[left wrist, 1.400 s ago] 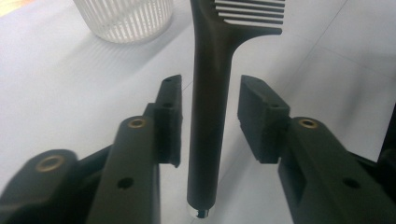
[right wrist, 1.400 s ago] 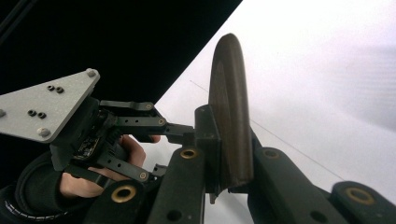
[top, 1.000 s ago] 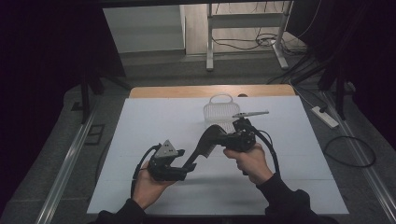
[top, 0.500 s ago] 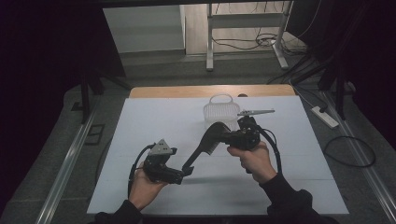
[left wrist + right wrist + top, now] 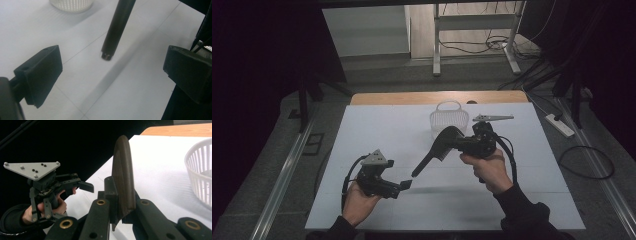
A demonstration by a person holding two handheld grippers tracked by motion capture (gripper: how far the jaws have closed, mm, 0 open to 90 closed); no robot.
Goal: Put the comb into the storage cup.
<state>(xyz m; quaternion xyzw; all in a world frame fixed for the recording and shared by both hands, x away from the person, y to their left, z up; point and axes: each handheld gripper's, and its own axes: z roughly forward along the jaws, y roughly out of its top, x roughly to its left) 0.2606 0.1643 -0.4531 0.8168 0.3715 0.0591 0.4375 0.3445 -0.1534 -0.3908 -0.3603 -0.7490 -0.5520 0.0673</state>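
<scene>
High view: right gripper clamped on brush head, handle tip slanting down toward the left gripper, whose jaws stand apart just short of it; handover looks pending, basket beyond the fingers apparently empty.

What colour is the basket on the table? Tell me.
White, with a slatted mesh wall; the basket shows best in the right gripper view.
</scene>
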